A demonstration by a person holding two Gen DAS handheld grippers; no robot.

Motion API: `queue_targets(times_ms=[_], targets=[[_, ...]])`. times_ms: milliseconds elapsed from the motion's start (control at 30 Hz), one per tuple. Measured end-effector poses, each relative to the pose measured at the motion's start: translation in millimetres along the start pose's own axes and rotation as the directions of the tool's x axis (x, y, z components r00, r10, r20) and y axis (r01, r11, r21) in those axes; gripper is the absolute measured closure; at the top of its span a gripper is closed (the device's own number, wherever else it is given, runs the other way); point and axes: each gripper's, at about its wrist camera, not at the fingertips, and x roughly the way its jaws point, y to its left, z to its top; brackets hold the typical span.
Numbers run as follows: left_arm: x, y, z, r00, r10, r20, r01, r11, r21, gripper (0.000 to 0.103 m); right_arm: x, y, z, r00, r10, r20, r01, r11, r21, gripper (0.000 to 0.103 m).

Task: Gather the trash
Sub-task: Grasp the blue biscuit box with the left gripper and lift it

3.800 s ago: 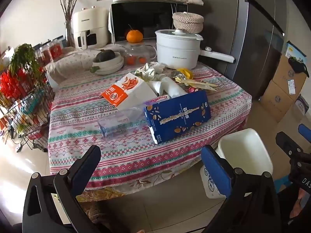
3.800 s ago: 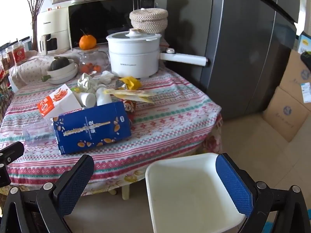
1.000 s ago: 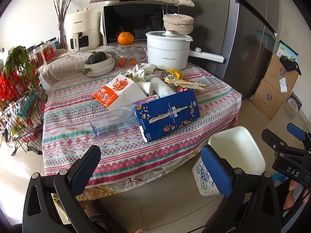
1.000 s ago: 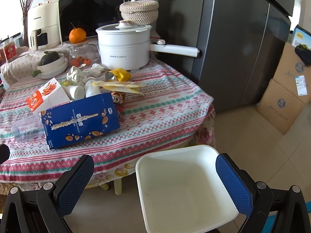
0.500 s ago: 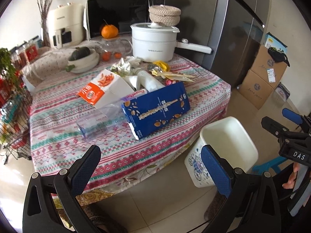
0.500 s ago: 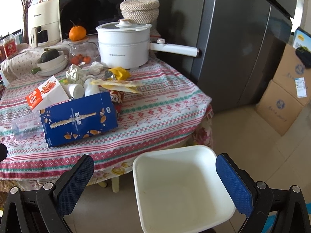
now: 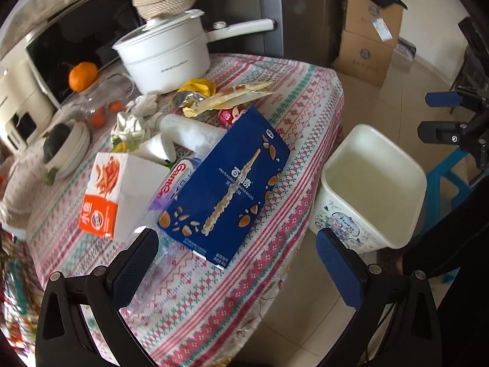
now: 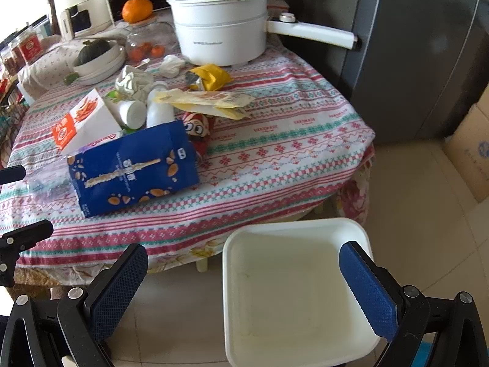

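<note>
Claws: we find left claw (image 7: 237,260) and right claw (image 8: 244,287) both spread, empty.
Advice: we straddle the flat blue cardboard biscuit box (image 7: 226,183) across its narrow width.

Glossy cardboard blue box (image 7: 226,189) (printed), woven cloth tablecloth (image 7: 293,98), smooth plastic bin (image 8: 293,290)

left gripper (image 7: 238,263) jaws spread over the blue box (image 7: 226,183), white bin (image 7: 373,189) beside the table (image 7: 305,98).

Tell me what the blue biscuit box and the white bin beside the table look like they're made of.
Blue biscuit box: likely printed cardboard, going by its flat faces, crisp edges and slight sheen. White bin: probably moulded plastic, given its smooth walls and rounded corners.
</note>
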Motion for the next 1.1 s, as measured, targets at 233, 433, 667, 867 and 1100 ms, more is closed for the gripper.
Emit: queue_targets(times_ms=[233, 433, 667, 867, 1100], targets=[[55, -27, 25, 0.991, 0.124, -0.059, -0.107, 0.968, 0.226, 0.0, 20, -29, -2, 0.997, 0.04, -0.064, -0.036, 0.998, 0.056, 0.0], [99, -44, 31, 0.954, 0.285, -0.087, -0.228, 0.886, 0.404, 0.0, 17, -46, 4, 0.999, 0.01, -0.036, -0.008, 0.998, 0.06, 0.0], [125, -37, 45, 0.913, 0.387, -0.128, -0.292, 0.84, 0.458, 0.0, 21, -51, 0, 0.999, 0.012, -0.049, -0.009, 0.998, 0.057, 0.0], [131, -28, 47, 0.908, 0.403, -0.119, -0.314, 0.839, 0.443, 0.008, 26, -53, -2, 0.998, -0.002, -0.066, 0.006, 0.998, 0.059, 0.0], [105, -18, 46, 0.93, 0.366, -0.044, -0.33, 0.88, 0.342, 0.009, 33, -50, 1, 0.997, -0.013, -0.078, 0.018, 0.998, 0.061, 0.0]])
